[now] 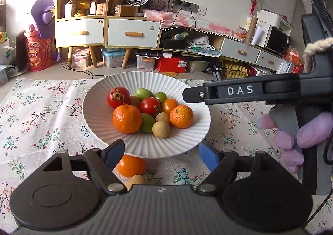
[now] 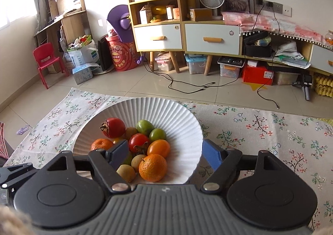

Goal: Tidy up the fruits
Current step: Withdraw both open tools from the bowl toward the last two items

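Both grippers — left gripper [image 1: 161,154] and right gripper [image 2: 165,154] — hang open and empty over the ribbed white bowl [image 1: 100,114] of fruit (one orange tomato [image 1: 131,165] lies outside, on the floral cloth [image 1: 41,114]).

A white ribbed plate [image 1: 100,114] holds two red tomatoes [image 1: 118,97], orange mandarins [image 1: 127,118], green fruits [image 1: 143,93], and tan-yellow longans [image 1: 160,129]. An orange tomato [image 1: 131,165] lies on a cream cloth [image 1: 41,114] printed with pink, blue and green flower sprigs. Each black claw [image 1: 161,154] carries blue pads [image 1: 208,156]. A hand [image 1: 295,137] wears a lilac glove.
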Demonstrator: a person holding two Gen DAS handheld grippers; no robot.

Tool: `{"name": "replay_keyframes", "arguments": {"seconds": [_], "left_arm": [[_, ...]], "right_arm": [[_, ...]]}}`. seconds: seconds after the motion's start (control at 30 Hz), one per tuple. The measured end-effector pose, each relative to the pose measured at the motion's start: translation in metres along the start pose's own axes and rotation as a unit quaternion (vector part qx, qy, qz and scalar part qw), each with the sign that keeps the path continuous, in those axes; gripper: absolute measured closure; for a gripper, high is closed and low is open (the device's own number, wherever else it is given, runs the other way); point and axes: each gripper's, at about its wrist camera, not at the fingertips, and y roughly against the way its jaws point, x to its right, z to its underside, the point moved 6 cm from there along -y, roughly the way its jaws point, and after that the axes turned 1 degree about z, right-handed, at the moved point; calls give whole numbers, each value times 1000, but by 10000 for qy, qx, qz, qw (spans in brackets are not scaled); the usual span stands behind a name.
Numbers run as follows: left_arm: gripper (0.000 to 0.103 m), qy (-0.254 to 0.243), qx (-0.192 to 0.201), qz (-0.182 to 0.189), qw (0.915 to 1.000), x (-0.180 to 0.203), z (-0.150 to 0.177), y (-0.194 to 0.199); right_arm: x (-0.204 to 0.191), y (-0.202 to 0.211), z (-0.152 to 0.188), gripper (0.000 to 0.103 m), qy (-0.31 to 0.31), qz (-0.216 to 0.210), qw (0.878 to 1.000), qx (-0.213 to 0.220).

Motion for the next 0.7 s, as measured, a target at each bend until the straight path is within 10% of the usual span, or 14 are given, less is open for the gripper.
{"name": "replay_keyframes", "arguments": {"seconds": [0.7], "left_arm": [[1,-123,-28,-595,9982,-33,30,35]], "right_arm": [[-4,41,62,1,-125,232,9996,-125]]}}
